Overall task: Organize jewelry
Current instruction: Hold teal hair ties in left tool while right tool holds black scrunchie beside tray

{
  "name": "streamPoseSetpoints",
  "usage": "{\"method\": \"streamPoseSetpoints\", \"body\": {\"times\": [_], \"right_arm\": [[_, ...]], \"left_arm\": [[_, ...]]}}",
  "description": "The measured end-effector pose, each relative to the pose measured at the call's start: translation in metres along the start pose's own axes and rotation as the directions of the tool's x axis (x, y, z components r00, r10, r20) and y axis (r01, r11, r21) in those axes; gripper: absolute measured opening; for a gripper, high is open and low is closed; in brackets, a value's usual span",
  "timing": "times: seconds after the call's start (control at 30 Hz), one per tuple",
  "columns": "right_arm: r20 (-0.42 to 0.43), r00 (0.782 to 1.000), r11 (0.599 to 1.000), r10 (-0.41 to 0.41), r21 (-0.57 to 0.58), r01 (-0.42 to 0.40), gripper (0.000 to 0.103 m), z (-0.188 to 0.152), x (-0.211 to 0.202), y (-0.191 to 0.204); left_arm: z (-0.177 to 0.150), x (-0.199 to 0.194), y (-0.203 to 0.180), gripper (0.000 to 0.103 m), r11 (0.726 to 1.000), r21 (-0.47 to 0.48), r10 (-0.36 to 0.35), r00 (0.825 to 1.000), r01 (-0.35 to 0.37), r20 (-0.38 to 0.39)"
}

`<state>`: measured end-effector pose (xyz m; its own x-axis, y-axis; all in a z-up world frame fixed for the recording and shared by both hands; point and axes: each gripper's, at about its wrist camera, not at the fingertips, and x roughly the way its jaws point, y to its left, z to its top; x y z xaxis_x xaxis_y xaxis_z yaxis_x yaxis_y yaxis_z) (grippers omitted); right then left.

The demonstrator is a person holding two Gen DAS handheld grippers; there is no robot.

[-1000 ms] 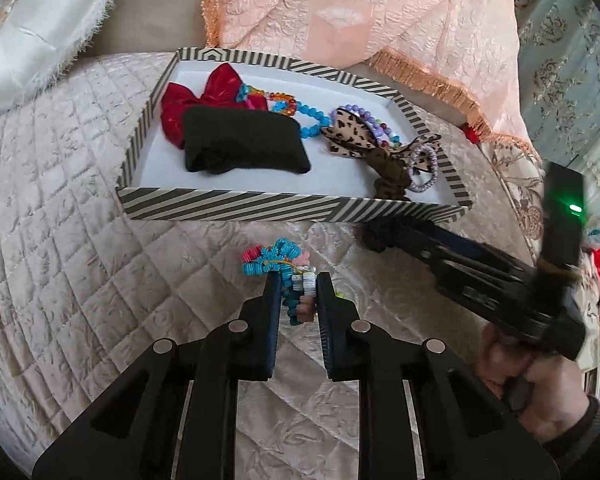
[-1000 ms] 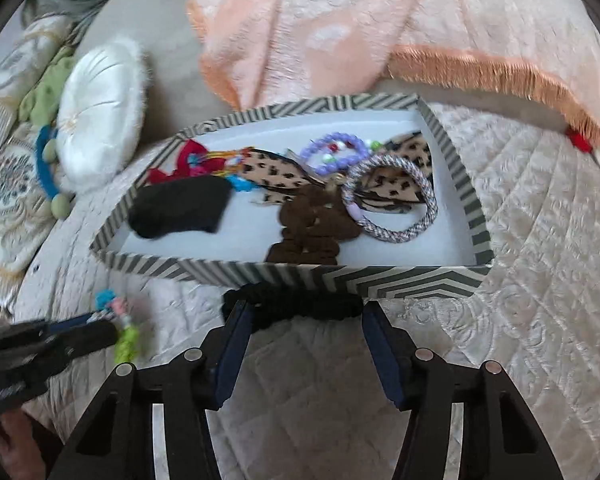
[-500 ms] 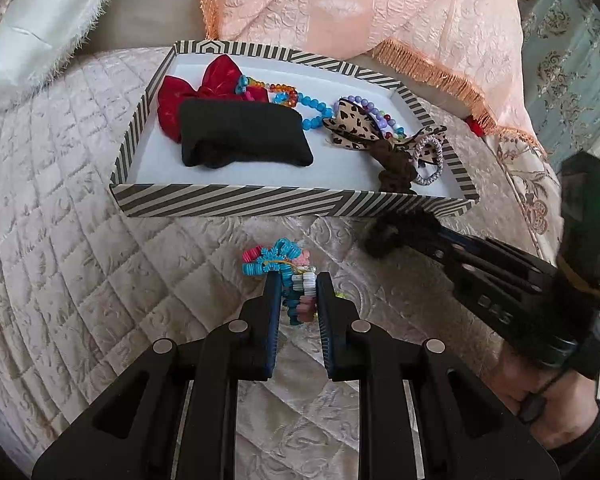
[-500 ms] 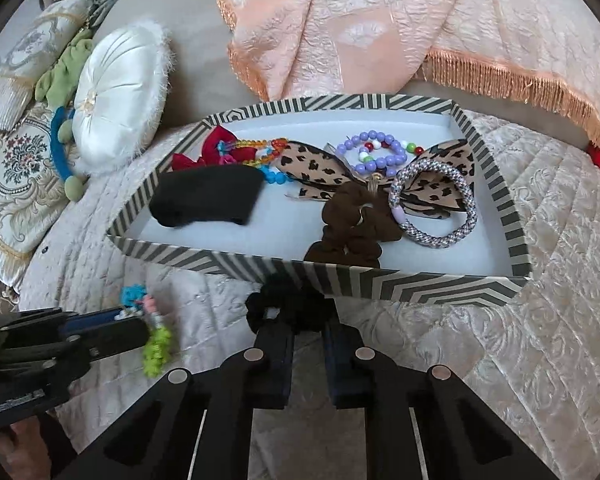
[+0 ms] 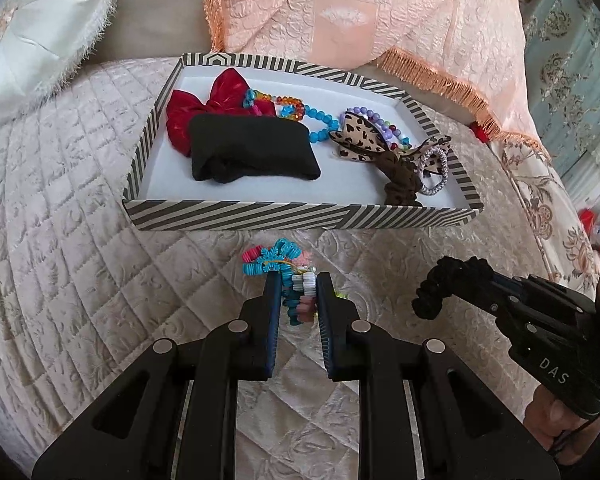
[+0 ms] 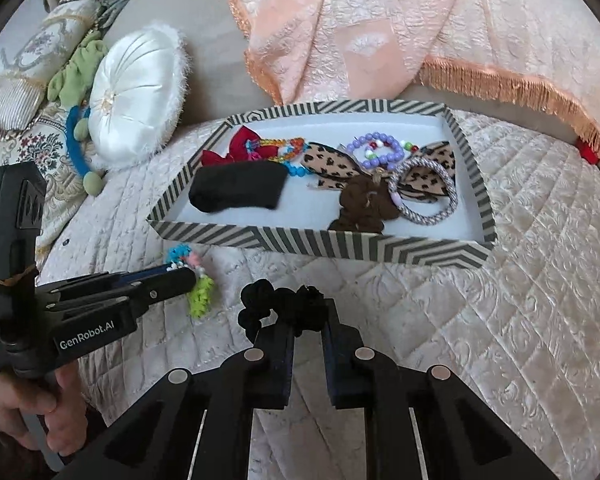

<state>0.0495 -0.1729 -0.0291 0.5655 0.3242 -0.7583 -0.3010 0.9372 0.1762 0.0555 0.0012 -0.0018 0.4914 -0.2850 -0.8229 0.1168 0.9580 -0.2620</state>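
- Jaws of my left gripper (image 5: 298, 280) are nearly closed, pinching a bundle of coloured coil ties (image 5: 284, 268); its blue and pink loops stick out past the fingertips, and a green piece (image 6: 201, 295) hangs below them in the right wrist view.
- Right gripper (image 6: 308, 312): jaws pinched on a black scrunchie (image 6: 276, 304), which bulges out to the left of the fingertips.
- Scrunchie looks clear of the quilt (image 5: 60, 208), though I cannot be sure from this angle.
- Both grippers are just in front of the striped tray (image 5: 300, 216), outside its near wall.
- Tray holds a red bow (image 5: 204, 108), black pouch (image 5: 252, 148), bead bracelets (image 5: 300, 114), leopard bow (image 5: 360, 136), brown scrunchie (image 5: 400, 176) and a grey band (image 6: 424, 188).
- Brown scrunchie touches the grey band; pouch overlaps the red bow.
- White round cushion (image 6: 136, 96) lies left of the tray; a peach fringed cloth (image 5: 360, 12) behind it.
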Motion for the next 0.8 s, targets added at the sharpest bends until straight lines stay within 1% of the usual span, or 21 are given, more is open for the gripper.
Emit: {"method": "streamPoseSetpoints", "body": {"times": [0.2, 0.43, 0.57, 0.8], "right_arm": [[0.008, 1.000, 1.000, -0.010, 0.010, 0.009, 0.012, -0.0016, -0.0021, -0.0019], [0.008, 1.000, 0.999, 0.008, 0.050, -0.008, 0.012, -0.0014, -0.0024, -0.0056], [0.006, 1.000, 1.000, -0.016, 0.020, 0.016, 0.012, -0.0016, -0.0023, -0.0010], [0.001, 1.000, 0.999, -0.020, 0.024, 0.020, 0.012, -0.0012, -0.0008, -0.0028]], "left_arm": [[-0.0004, 0.0010, -0.0012, 0.016, 1.000, 0.011, 0.006, 1.000, -0.006, -0.001], [0.0001, 0.0017, -0.0022, 0.016, 1.000, 0.021, 0.013, 1.000, -0.013, 0.002], [0.0001, 0.0012, -0.0030, 0.016, 0.999, 0.031, 0.017, 1.000, -0.017, 0.007], [-0.0004, 0.0022, -0.0056, 0.016, 0.999, 0.043, 0.011, 1.000, -0.011, 0.003]]}}
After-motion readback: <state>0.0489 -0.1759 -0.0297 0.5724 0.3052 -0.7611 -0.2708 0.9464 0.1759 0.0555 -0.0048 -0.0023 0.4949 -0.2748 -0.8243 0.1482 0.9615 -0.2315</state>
